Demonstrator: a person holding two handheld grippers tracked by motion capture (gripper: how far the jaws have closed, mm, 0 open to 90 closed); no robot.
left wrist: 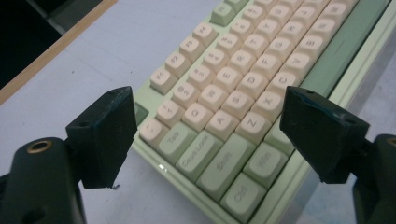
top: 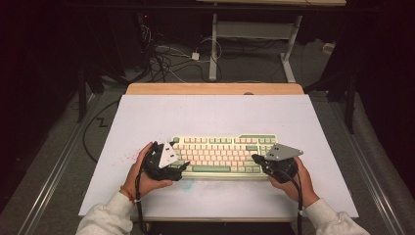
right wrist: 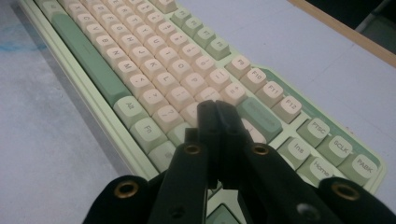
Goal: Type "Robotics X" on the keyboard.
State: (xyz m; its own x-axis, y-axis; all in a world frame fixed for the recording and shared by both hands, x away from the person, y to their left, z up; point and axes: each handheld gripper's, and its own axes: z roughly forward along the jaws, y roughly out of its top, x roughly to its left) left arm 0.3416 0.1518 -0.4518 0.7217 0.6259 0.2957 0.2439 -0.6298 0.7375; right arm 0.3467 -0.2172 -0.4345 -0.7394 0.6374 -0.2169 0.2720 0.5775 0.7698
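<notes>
The left gripper point(left wrist: 205, 135) is spread wide over the keyboard point(left wrist: 261, 70)'s left corner; the right gripper point(right wrist: 217, 119) is pressed together above right-hand keys. A keypress seems next.

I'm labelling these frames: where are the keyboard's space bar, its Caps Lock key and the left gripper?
space bar point(top: 211, 169), high view, bar's middle
Caps Lock key point(left wrist: 200, 154), left gripper view, keycap top
left gripper point(left wrist: 208, 135), left gripper view, midway between fingertips
</notes>
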